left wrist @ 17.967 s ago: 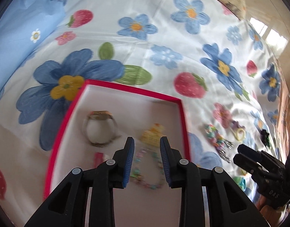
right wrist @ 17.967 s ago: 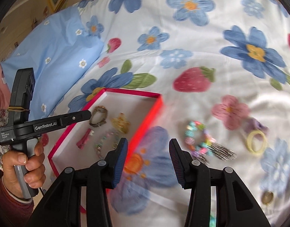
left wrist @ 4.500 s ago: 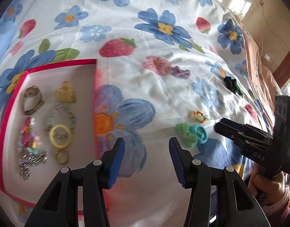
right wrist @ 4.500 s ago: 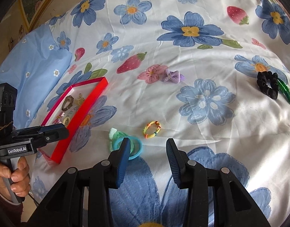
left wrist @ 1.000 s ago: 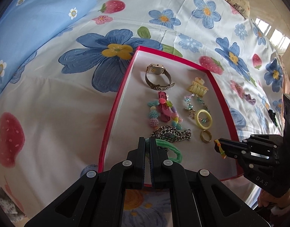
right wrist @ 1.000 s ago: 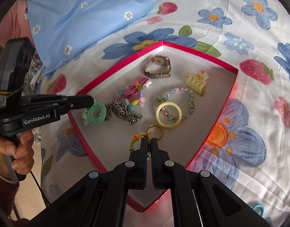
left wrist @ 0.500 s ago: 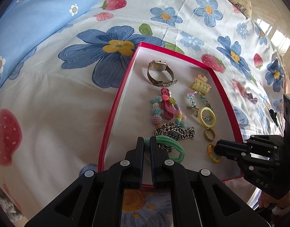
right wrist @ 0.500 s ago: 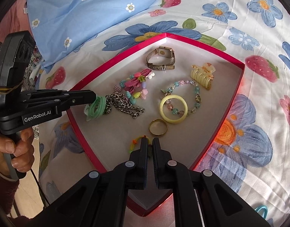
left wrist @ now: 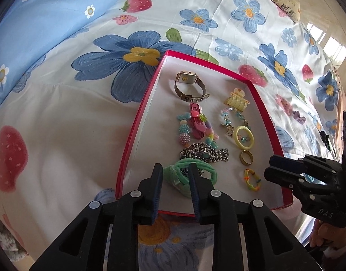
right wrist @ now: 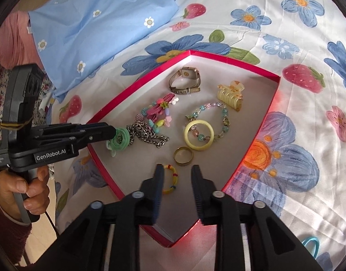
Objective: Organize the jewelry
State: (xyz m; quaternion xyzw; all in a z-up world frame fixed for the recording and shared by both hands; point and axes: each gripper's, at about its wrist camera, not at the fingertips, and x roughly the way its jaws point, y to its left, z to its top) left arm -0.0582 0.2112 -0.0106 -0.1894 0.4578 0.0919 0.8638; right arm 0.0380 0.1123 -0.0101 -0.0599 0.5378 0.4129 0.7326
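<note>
A red-rimmed tray (left wrist: 136, 126) (right wrist: 267, 110) lies on the flowered bedspread and holds a watch (left wrist: 189, 87), a yellow claw clip (left wrist: 236, 100), beaded bracelets, a silver chain (left wrist: 204, 153), a yellow ring (left wrist: 244, 136) and a gold ring (left wrist: 246, 157). My left gripper (left wrist: 174, 177) is open over a green scrunchie (left wrist: 191, 172) (right wrist: 119, 141) lying in the tray's near corner. My right gripper (right wrist: 177, 176) is open above a small multicoloured elastic ring (right wrist: 171, 179) (left wrist: 251, 179) resting on the tray floor.
A blue pillow (right wrist: 94, 22) lies at the far left. A purple bow (left wrist: 299, 117) and a dark item (left wrist: 325, 139) lie on the bedspread to the right. A blue hair tie (right wrist: 310, 244) lies near the tray's right side.
Both grippers have opened. The green scrunchie and the multicoloured ring, held half a second ago, now rest in the tray.
</note>
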